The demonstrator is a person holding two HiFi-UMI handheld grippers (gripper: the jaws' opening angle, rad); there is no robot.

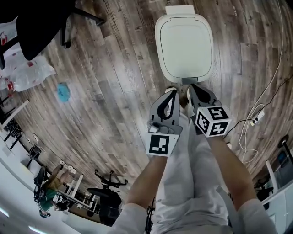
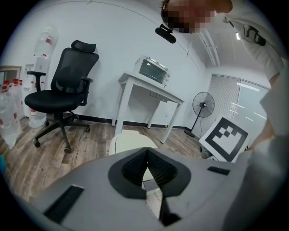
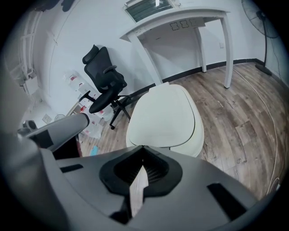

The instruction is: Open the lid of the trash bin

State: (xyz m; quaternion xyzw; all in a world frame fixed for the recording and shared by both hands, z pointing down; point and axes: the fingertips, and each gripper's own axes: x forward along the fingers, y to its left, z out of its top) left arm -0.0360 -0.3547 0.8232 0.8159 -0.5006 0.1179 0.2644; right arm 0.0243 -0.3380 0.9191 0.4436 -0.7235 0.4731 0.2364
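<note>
I hold my left tool [image 1: 172, 93] and right tool [image 1: 194, 87] side by side, each with jaws pressed together on nothing — tips aimed at the near edge of the trash bin [image 1: 159, 45], standing just ahead on the floor [image 1: 114, 82], probably to nudge up its shut lid [image 1: 184, 43].

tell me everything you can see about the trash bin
The trash bin is a cream-white, smooth plastic-looking bin with a rounded flat lid, shut flush. A boxy hinge block sits at its far edge, and what looks like a small grey pedal at its near foot. It stands upright on the wood-look floor; nothing else appears to touch it.
</note>
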